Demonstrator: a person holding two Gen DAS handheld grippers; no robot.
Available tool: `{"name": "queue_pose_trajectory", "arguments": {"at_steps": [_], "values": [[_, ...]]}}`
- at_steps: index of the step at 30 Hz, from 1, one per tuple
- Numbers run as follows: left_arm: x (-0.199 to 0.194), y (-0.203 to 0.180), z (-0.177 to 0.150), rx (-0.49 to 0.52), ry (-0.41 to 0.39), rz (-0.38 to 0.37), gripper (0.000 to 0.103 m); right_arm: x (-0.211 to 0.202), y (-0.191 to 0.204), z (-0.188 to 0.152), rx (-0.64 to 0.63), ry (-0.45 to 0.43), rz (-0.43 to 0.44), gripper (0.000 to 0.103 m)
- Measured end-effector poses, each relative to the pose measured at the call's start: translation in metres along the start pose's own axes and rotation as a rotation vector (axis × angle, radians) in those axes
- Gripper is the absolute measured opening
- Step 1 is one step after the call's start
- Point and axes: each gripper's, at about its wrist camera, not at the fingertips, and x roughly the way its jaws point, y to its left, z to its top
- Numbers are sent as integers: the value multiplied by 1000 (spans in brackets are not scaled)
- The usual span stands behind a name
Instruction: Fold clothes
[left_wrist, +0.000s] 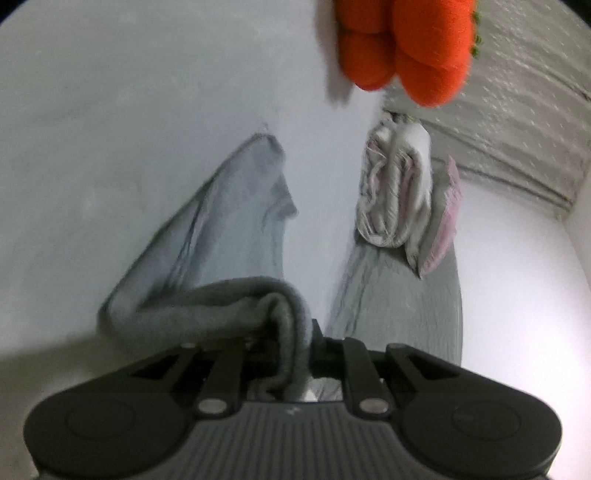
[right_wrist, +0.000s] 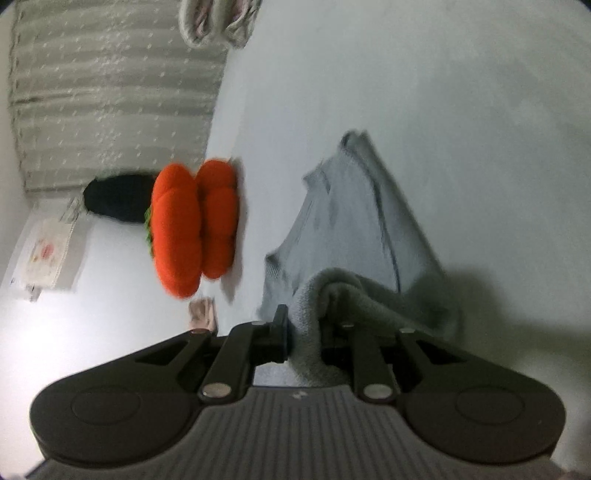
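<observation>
A grey knitted garment (left_wrist: 236, 221) stretches away from my left gripper (left_wrist: 291, 332) over a pale surface. The left gripper is shut on the garment's thick hem, which bunches over the fingers and hides the tips. In the right wrist view the same grey garment (right_wrist: 351, 221) runs up from my right gripper (right_wrist: 306, 325). This gripper is shut on another bunched part of the hem. Its left finger (right_wrist: 281, 325) shows; the other is under cloth. The picture is blurred.
An orange pumpkin-shaped cushion (left_wrist: 406, 48) (right_wrist: 195, 229) lies beyond the garment. A folded quilt (left_wrist: 395, 192) rests on grey bedding (left_wrist: 406, 295). A patterned curtain (right_wrist: 110, 92), a black object (right_wrist: 114, 199), a pale box (right_wrist: 48, 254) and what looks like a bare foot (right_wrist: 201, 314) are also visible.
</observation>
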Motion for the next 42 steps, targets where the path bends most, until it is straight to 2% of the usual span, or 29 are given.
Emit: {"name": "queue_pose_trajectory", "arguments": {"at_steps": [4,6,9,10,11,12,14,15,19,23,28,32,36,42], "values": [[22,10,21,-10,-34,23,21,21,-14,17,54,-13,-33,21],[26,21,26,19,-47,-26,25,30,-25,23,80,-6,-28,21],[27,24,26,2,-53,-41,28,27,-42,26,145,9,42,23],[28,19,26,25,-47,-40,38,26,-46,26,176,15,55,24],[29,12,26,55,-41,-39,44,24,-44,27,174,21,56,28],[29,7,26,73,-26,-35,44,22,-41,28,162,27,52,32],[29,0,26,98,5,-26,47,18,-33,26,125,39,53,45],[28,-3,26,108,19,-22,47,17,-29,25,106,45,53,47],[27,-10,26,154,29,-40,47,11,-19,23,55,62,74,47],[19,-11,30,152,1,-115,51,12,-24,29,85,55,130,47],[11,-10,34,132,-79,-178,56,4,-31,35,120,-10,168,47],[8,-17,35,180,-145,-121,56,-4,-25,37,81,-77,159,47],[5,-31,33,329,-228,-11,56,-5,-16,34,-3,-155,105,47],[15,-47,32,510,-273,75,55,16,16,25,-277,-264,-40,47]]}}
